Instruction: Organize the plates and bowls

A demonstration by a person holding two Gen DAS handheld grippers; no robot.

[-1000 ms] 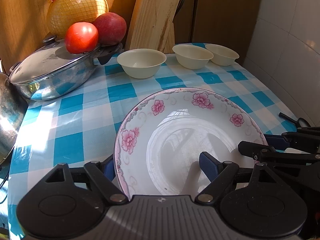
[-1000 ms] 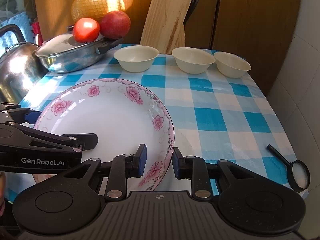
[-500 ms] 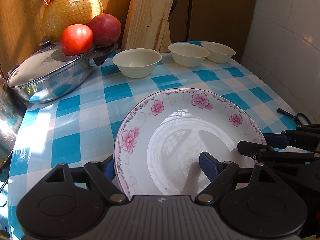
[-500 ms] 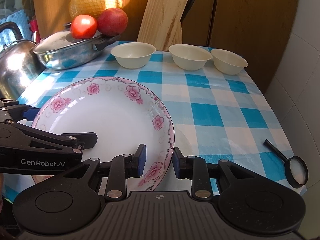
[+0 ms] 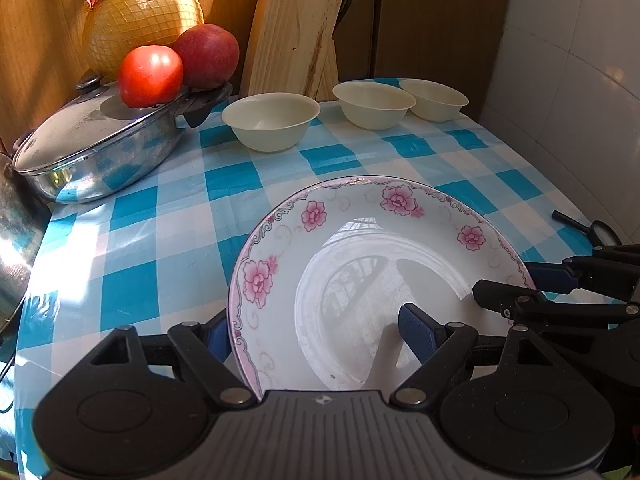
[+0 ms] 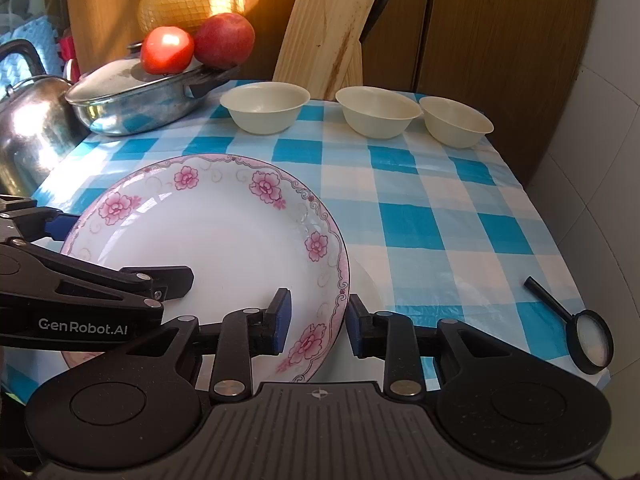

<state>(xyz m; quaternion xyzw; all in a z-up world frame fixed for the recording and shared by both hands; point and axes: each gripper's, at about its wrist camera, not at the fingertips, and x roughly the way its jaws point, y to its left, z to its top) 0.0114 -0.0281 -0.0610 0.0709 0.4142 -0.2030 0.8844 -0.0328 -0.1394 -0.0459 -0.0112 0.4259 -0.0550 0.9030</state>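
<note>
A white plate with pink flowers [image 5: 360, 264] [image 6: 224, 240] is held above the checked tablecloth by both grippers. My left gripper [image 5: 316, 336] straddles its left rim, one finger under and one on top. My right gripper [image 6: 316, 320] straddles its right rim in the same way. The left gripper also shows in the right wrist view [image 6: 120, 264], and the right gripper shows in the left wrist view [image 5: 532, 284]. Three cream bowls [image 6: 265, 107] [image 6: 378, 111] [image 6: 456, 121] stand in a row at the back of the table.
A steel lidded pot [image 6: 136, 96] with a tomato, an apple and a netted pomelo on it stands back left, beside a kettle [image 6: 28, 128]. A wooden knife block [image 6: 326, 36] stands behind the bowls. A black magnifying glass [image 6: 580, 328] lies at the right edge. A tiled wall is on the right.
Both grippers and the plate have risen a little and drawn slightly back from the bowls. The grip on the plate is the same.
</note>
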